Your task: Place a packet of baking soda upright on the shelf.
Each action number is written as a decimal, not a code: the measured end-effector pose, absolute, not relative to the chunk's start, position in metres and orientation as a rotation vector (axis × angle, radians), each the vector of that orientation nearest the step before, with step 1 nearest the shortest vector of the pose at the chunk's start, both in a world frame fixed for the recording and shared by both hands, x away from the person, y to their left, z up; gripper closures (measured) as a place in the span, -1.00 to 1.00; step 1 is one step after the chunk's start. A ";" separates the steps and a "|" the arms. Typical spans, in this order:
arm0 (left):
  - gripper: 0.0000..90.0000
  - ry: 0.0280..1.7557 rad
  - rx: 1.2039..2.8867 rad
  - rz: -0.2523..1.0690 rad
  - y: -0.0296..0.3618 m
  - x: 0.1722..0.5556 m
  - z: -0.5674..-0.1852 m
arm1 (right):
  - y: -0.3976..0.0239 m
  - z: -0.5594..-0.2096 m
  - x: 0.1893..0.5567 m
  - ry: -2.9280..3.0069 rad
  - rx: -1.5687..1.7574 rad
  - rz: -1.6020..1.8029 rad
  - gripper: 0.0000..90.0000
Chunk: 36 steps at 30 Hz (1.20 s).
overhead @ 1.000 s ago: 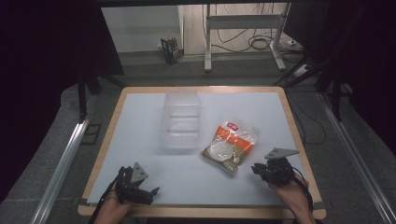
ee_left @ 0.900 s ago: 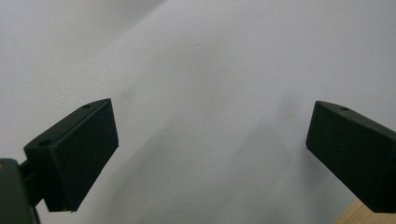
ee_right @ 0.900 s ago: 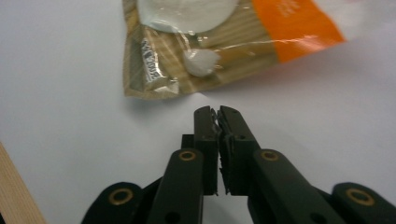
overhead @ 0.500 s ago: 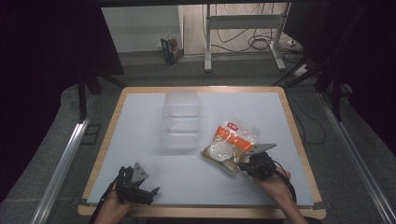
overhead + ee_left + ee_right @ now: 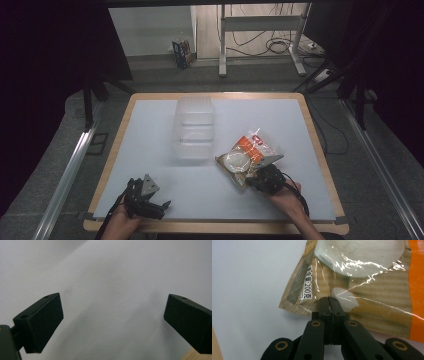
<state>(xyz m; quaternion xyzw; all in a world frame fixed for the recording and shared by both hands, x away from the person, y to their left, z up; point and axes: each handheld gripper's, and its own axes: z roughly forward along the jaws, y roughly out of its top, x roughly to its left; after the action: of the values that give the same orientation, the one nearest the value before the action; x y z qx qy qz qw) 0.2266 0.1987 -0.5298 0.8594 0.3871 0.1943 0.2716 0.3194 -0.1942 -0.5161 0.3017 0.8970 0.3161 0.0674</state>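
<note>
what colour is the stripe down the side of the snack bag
Orange, running along the edge of the snack bag, beside a tan ribbed-pattern panel. It shows best in the right gripper view.

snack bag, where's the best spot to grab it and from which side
Probably the flat sealed edge at the near corner of the snack bag, approached from the person's side. The bag lies flat on the table and that thin edge suits the right gripper, whose fingers are shut there.

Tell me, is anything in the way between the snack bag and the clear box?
Nothing visible is. The right tongs are shut on the near edge of the snack bag, and bare white table lies between the bag and the clear box to its left.
</note>
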 end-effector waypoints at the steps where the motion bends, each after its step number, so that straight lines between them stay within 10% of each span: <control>1: -0.95 1.044 2.311 0.521 0.199 0.226 -0.530 | -0.197 -0.515 0.319 2.706 0.921 0.963 0.97; 36: -0.95 1.049 2.306 0.525 0.198 0.226 -0.530 | -0.272 -0.492 0.322 2.479 1.132 0.945 0.08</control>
<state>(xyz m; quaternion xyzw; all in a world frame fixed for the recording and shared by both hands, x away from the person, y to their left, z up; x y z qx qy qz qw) 0.2261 0.1984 -0.5301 0.8572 0.3901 0.1952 0.2737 0.3217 -0.2725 -0.4925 0.3893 0.8523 0.3250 0.1283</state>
